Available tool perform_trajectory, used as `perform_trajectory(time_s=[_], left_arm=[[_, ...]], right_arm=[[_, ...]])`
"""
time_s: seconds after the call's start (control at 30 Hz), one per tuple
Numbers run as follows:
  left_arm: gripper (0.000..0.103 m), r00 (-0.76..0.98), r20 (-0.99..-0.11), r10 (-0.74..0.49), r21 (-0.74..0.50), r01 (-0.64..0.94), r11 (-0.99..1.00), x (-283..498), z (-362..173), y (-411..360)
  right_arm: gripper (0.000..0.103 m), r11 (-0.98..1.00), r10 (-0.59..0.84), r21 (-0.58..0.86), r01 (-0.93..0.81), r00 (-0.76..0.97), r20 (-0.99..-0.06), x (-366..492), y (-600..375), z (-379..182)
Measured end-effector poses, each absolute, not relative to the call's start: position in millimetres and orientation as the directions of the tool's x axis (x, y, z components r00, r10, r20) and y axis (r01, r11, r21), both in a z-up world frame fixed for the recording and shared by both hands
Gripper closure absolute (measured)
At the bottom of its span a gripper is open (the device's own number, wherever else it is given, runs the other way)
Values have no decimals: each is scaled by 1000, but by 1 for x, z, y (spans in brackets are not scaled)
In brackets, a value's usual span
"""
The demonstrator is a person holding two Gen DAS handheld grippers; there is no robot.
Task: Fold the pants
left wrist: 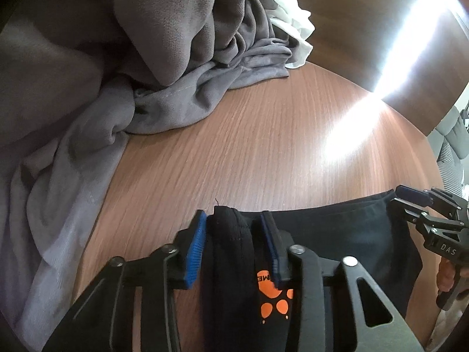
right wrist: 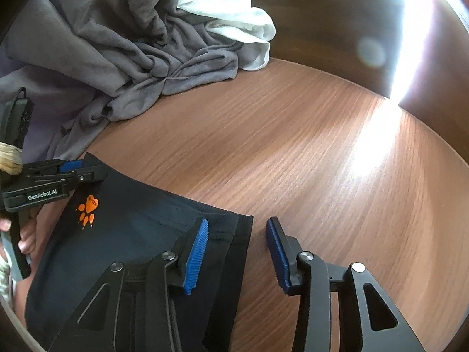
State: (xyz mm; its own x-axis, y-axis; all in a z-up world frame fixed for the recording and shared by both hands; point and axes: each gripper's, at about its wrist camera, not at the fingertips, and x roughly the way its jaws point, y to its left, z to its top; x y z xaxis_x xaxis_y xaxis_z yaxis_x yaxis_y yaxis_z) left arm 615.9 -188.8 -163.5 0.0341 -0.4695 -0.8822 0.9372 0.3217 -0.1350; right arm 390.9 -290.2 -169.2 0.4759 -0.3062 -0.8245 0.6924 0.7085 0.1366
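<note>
The left gripper (left wrist: 234, 234) has its blue ribbed pads (left wrist: 195, 250) pressed in on a bunched fold of the black fabric pants with an orange paw-print logo (left wrist: 234, 264), the cloth filling the gap between them; the logo shows just inside the right-hand pad in its own view, while the right wrist view shows the same logo (right wrist: 88, 211) whole, flat on the cloth just below that gripper (right wrist: 73, 170); the right gripper (right wrist: 237, 249) stands wide, one pad (right wrist: 198, 256) over the pants' edge, the other over bare wood, nothing between them; the left wrist view catches this gripper (left wrist: 410, 202) only side-on at the pants' far corner, too edge-on there to judge its gap; the pants lie spread across the near part of the brown wood-grain table (right wrist: 293, 161), stretching from one gripper to the other; ahead and to the left of both grippers a rumpled heap of grey soft cloth (left wrist: 117, 73) sits on the table, apart from the pants; behind it lies a crumpled white cloth (right wrist: 234, 20), touching the grey heap and seen far more fully from the right wrist; a bright glare streaks the wood ahead to the right.
</note>
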Motion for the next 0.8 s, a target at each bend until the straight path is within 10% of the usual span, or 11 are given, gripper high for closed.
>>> perform_trajectory(time_s=[0.37,0.8], left_arm=[[91,28,-879,-476,-132,945,298,609,-160,-195],[91,115,-819,-562,-61,957,284,586,-103,-168]], right_arm=[[94,731,-267,192,655,533,-803,392,-290,-168],[96,780,-285,187,597,605,-743,374,-273,-129]])
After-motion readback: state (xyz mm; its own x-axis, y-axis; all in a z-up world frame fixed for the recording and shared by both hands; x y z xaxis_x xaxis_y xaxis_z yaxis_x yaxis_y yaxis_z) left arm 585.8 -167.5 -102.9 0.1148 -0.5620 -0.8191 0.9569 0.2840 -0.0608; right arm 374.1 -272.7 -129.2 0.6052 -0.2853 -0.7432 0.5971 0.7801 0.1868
